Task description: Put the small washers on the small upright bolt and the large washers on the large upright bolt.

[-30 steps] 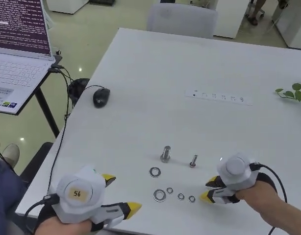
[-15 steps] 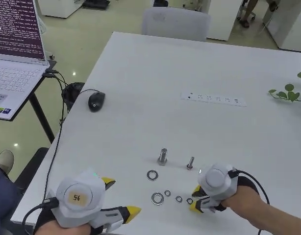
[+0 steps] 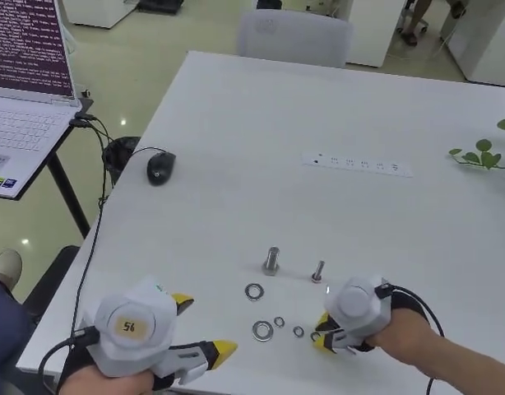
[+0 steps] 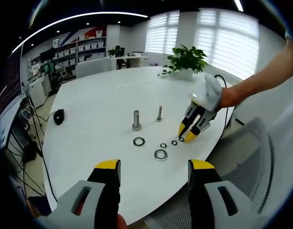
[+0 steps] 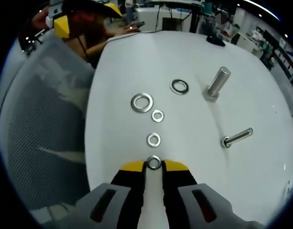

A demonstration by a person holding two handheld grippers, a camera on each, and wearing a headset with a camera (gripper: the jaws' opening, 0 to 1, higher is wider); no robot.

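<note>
Because the small washer (image 5: 153,162) lies flat on the bench (image 5: 242,171) right between the yellow tips of the right hand-held gripper (image 5: 154,168), at the near end of a short row, the step in hand looks like picking it up. The jaws are drawn in to the washer's width and meet its rim on both sides, so the gripper appears to be grasping it.

To do this well, the person should keep the squeeze firm and even, since a thin ring held by its edge can flip or snap out. It should go straight up, then be turned level over the small bolt (image 5: 237,138), with the hole finding the tip before the jaws let go.

The washer is a thin, bright metal ring with a round hole, much smaller than the two large washers (image 5: 142,102). Two more small washers (image 5: 153,140) lie just beyond it in line, apart from each other. Past them stand the small bolt and the thicker large bolt (image 5: 218,82), both upright, neither carrying a washer as far as can be seen.

The left hand-held gripper (image 4: 155,166) hovers near the bench edge with its jaws spread wide, holding nothing. Farther off lie a mouse (image 3: 159,168) and a power strip (image 3: 357,164).
</note>
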